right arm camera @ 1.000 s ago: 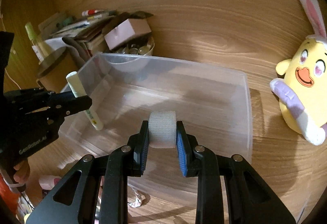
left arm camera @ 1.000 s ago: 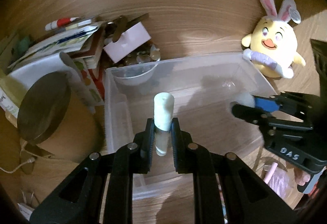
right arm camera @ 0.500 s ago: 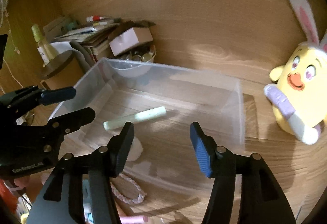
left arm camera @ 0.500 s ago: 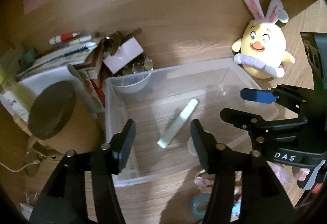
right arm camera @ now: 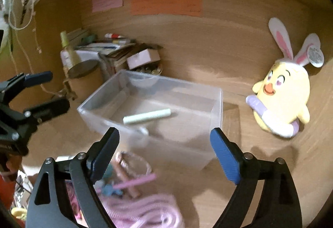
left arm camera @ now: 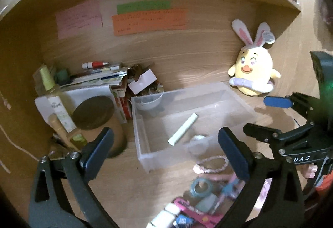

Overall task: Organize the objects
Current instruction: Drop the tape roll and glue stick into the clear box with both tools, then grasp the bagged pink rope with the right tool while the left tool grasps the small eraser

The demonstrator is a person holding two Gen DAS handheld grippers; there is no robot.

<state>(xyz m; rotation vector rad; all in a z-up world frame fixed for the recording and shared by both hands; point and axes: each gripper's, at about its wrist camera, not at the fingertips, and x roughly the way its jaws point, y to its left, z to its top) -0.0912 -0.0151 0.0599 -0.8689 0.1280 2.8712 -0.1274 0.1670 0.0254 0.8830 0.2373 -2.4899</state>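
The clear bin (left arm camera: 235,95) held a pale green stick (left arm camera: 183,129) and white roll (left arm camera: 198,138); both grippers, left (left arm camera: 166,152) and right (right arm camera: 164,150), had just been opening, fingers spread, empty.

Dim, warm indoor light; wood tones go orange-brown. Heavy fisheye bend, black vignette in every corner. Left wrist view is fairly sharp at centre; the clutter along the bottom edge smears. Right wrist view is motion-blurred throughout: the clear plastic storage bin (right arm camera: 216,103) has soft edges, and the pink coiled cord (right arm camera: 145,211) is a smear. Bright overexposed patch top left in both views. Soft shadows on the counter (left arm camera: 187,61).
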